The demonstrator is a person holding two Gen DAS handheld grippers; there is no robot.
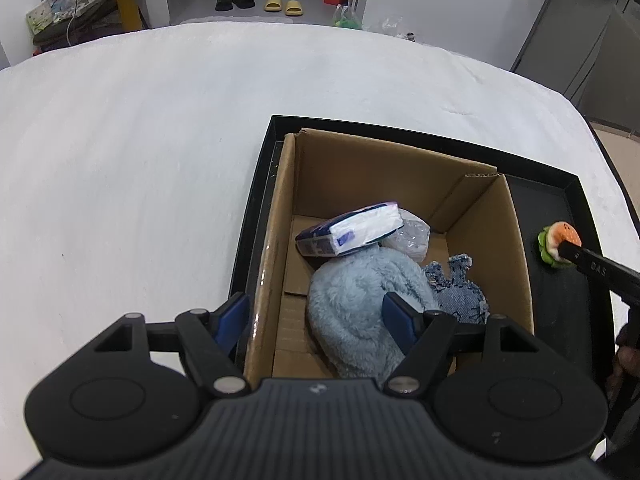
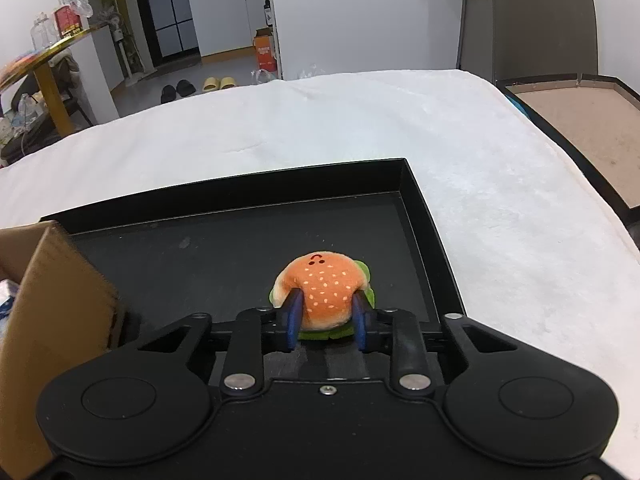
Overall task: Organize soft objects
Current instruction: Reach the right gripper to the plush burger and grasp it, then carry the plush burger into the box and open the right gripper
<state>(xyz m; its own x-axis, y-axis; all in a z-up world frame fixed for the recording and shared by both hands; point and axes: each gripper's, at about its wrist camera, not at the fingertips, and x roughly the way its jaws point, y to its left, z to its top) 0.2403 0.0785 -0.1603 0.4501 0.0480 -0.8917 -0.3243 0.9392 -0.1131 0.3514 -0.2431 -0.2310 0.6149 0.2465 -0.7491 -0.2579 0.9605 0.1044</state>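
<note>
burger toy [image 2: 326, 290] is pinched in your right hand-held gripper [image 2: 326, 316], left hand-held gripper [image 1: 316, 320] spread; box [image 1: 400, 168] holds the rest.

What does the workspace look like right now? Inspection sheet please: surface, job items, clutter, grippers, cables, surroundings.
Surface: white bedding; black tray on it, cardboard box inside the tray.
Job's things: burger plush on the tray floor beside the box; in the box a blue fluffy item, tissue pack, clear plastic bag, denim piece.
Clutter: nothing seen on the bedding.
Grippers: left gripper open, straddling the box's left wall, holding nothing; right gripper shut on the burger plush.
Cables: nothing seen on the bed.
Surroundings: slippers on the floor, orange carton, yellow-legged table with clutter.
</note>
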